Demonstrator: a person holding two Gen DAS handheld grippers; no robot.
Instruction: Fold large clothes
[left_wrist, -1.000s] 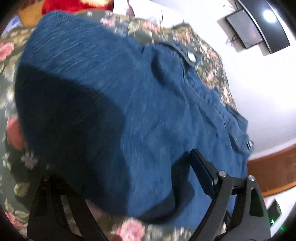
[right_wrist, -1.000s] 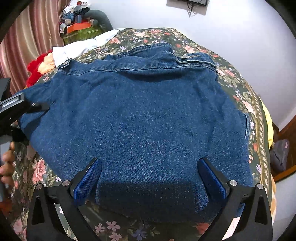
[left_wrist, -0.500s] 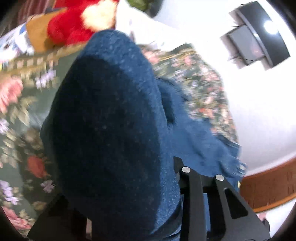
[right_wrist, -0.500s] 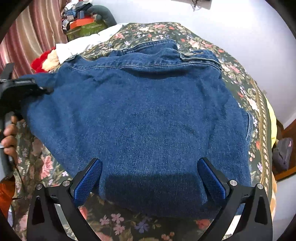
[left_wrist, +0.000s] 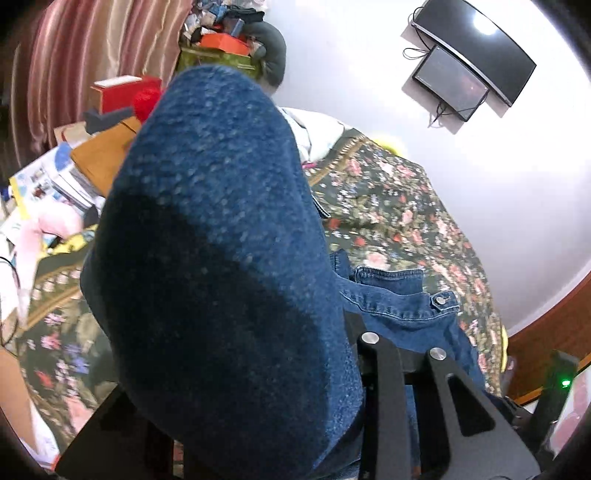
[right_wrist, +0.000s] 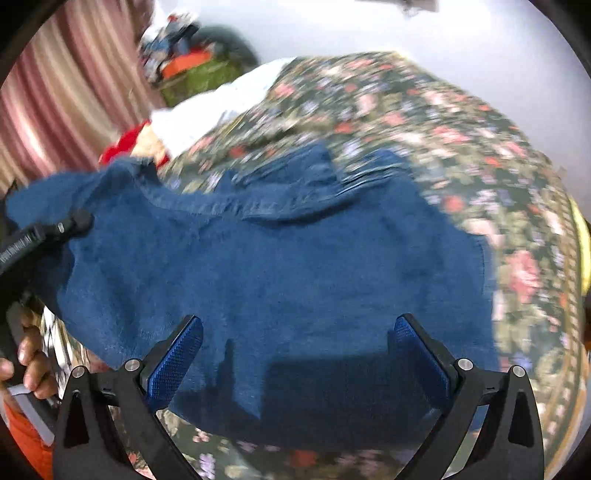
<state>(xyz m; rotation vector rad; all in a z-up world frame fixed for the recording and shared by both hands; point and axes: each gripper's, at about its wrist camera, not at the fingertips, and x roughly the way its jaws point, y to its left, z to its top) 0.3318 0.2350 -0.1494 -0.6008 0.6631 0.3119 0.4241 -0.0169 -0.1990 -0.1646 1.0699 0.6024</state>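
Lifting 1 edge of the denim jacket (right_wrist: 280, 266) off the floral bedspread (right_wrist: 480, 155), the left gripper (left_wrist: 295, 398) clamps it; the right gripper (right_wrist: 295, 354) gapes empty above the hem. Thick denim could slip free.

No legible text; white lettering on left gripper (right_wrist: 48, 236) body too blurred to read.

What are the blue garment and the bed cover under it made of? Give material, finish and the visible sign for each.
Blue jacket: looks like denim, matte mid-blue with a speckled weave, lighter seam stitching and a metal button. Bed cover: seems a printed woven fabric, dull finish, dark ground with pink and red flowers; the fibre cannot be told.
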